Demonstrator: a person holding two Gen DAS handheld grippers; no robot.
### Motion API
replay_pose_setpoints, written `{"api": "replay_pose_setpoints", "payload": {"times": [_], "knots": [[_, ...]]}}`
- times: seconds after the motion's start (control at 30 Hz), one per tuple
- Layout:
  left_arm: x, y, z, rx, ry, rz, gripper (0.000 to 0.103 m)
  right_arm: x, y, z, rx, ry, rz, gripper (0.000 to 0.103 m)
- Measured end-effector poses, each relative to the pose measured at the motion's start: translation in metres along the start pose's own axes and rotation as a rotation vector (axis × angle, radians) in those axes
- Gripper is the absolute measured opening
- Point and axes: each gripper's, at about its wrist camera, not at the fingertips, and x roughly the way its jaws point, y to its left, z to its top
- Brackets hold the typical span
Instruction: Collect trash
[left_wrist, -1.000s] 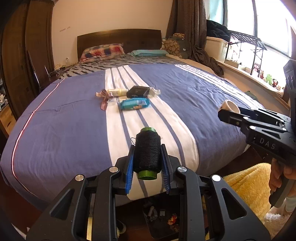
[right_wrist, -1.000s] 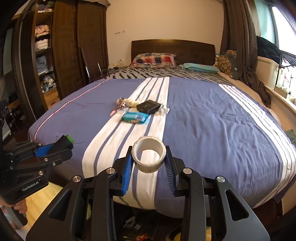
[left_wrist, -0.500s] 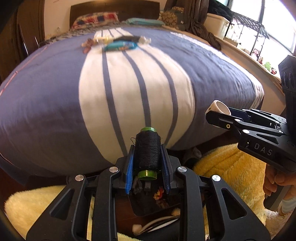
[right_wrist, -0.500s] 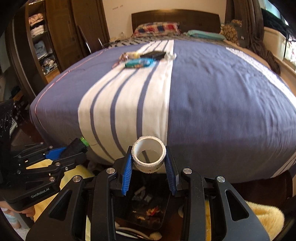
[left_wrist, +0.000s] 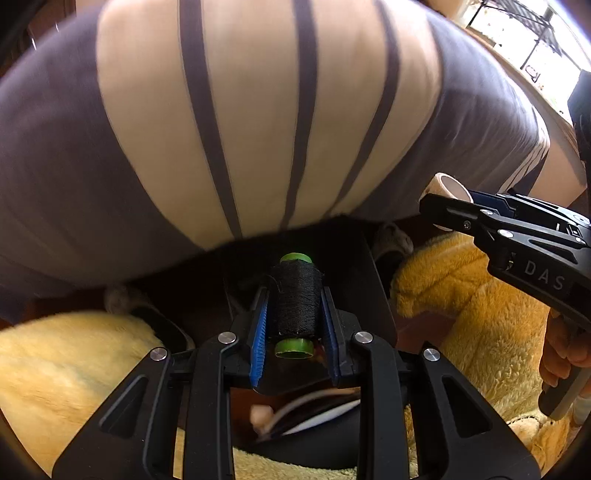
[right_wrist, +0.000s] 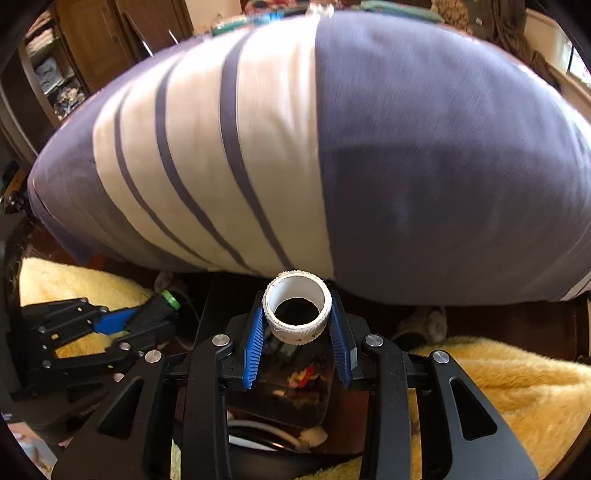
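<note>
Both my grippers full, over the bin.
My left gripper (left_wrist: 295, 317) clamps a thread spool (left_wrist: 295, 297); my right gripper (right_wrist: 297, 325) pinches a tape roll (right_wrist: 297, 312).

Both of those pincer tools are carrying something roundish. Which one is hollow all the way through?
The white tape roll in the right gripper: you see straight through its open ring. The black thread spool in the left gripper is wound solid, with green ends.
</note>
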Motion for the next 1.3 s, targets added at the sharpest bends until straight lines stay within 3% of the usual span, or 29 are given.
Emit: {"api": "replay_pose_setpoints", "payload": {"times": [0.3, 0.63, 0.7, 0.8, 0.93, 1.03, 1.13, 1.3], "knots": [[0.039, 0.005, 0.003, -0.019, 0.116, -0.031, 0.025, 0.046, -0.004, -0.011, 0.051, 0.143, 0.033, 0.034], [0.054, 0.007, 0.004, -0.033, 0.159, -0.049, 0.025, 0.063, -0.002, -0.006, 0.04, 0.187, 0.071, 0.034], [0.055, 0.009, 0.004, -0.037, 0.161, -0.049, 0.026, 0.065, 0.0, -0.005, 0.042, 0.19, 0.075, 0.04], [0.052, 0.011, 0.004, -0.044, 0.15, -0.046, 0.039, 0.064, -0.001, -0.001, 0.047, 0.185, 0.077, 0.058], [0.045, 0.015, 0.005, -0.063, 0.126, -0.024, 0.062, 0.06, -0.005, 0.002, 0.066, 0.162, 0.047, 0.071], [0.038, 0.018, 0.006, -0.072, 0.106, -0.004, 0.074, 0.051, -0.009, 0.005, 0.074, 0.127, 0.01, 0.088], [0.028, 0.019, 0.008, -0.072, 0.076, 0.017, 0.084, 0.039, -0.011, 0.007, 0.069, 0.091, -0.03, 0.094], [-0.001, 0.019, 0.013, -0.061, -0.008, 0.05, 0.091, 0.024, -0.01, 0.009, 0.048, 0.044, -0.054, 0.095]]}}
